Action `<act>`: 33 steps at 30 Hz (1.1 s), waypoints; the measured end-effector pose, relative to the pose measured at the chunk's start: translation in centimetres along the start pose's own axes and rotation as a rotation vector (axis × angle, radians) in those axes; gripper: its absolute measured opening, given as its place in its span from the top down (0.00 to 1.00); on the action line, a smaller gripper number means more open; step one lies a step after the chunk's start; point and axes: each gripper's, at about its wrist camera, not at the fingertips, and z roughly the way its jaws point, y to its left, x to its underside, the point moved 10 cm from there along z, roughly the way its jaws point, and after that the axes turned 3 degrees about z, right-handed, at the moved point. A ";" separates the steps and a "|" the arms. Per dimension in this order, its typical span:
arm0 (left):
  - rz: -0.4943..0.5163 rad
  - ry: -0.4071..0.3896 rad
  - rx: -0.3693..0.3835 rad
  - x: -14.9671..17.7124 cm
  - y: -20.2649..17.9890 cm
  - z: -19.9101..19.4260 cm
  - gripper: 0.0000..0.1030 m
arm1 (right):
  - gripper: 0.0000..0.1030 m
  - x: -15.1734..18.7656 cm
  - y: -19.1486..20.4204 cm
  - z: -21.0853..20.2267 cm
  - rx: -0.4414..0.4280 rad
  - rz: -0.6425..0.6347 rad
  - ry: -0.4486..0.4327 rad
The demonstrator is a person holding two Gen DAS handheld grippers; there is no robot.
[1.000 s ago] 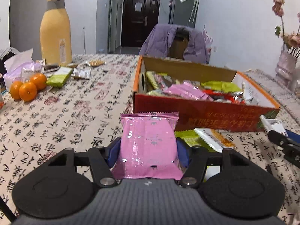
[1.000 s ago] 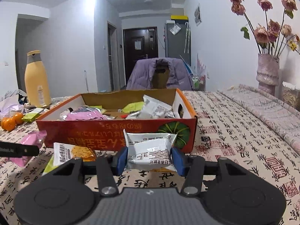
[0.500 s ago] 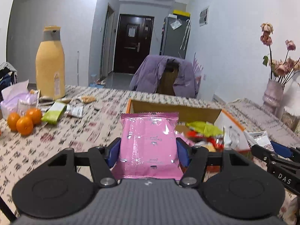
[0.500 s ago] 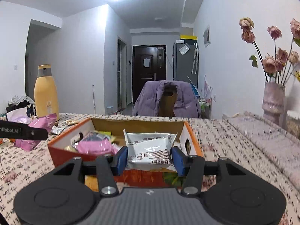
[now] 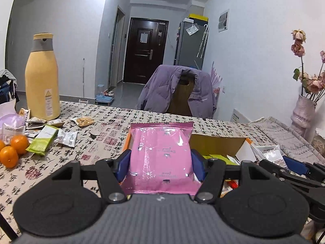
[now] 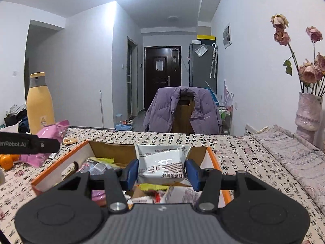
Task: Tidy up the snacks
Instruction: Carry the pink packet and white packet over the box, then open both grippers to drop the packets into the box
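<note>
On the far left of the patterned tablecloth point(image 5: 113, 126) sit smooth round oranges point(image 5: 14, 150), a flat green snack packet point(image 5: 43, 140) and a few small crinkled sachets, with a tall matte yellow bottle point(image 5: 42, 79) standing behind them — loose snacks, by the look of it, not yet sorted. Moving right, the left gripper point(image 5: 160, 162) has its blue pads pressed against both side edges of a glossy pink foil packet point(image 5: 160, 152), which puffs up like a pillow and has a crimped top seal. It hangs above the near left corner of the orange-rimmed cardboard box point(image 6: 61, 166), where soft wrappers in green, pink and red already lie in a heap. Further right, the right gripper point(image 6: 161, 172) clamps a white plastic packet point(image 6: 162, 160) with dark print, held over the middle of the open box.

Both packets seem ready to drop. To do it well, each should be carried fully inside the rim before the fingers part, since the pink one looks closest to the box edge and could slide out onto the cloth. Slick film like this slips easily, so a low release would keep the packets flat on the pile, not bouncing. The two grippers are near each other — releasing one at a time would avoid a knock. At the far right a pale textured vase point(image 6: 308, 118) of dried roses stands well clear.
</note>
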 end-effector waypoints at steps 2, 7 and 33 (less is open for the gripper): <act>-0.001 0.002 -0.003 -0.2 -0.2 1.1 0.39 | 0.51 -0.1 0.0 1.1 0.001 0.007 0.005; 0.009 -0.012 -0.011 -0.3 -0.6 3.2 0.39 | 0.51 0.3 0.0 3.0 0.010 -0.010 0.005; -0.026 -0.087 -0.001 0.3 0.7 4.1 0.00 | 0.00 2.1 -1.8 4.4 -0.001 0.074 0.022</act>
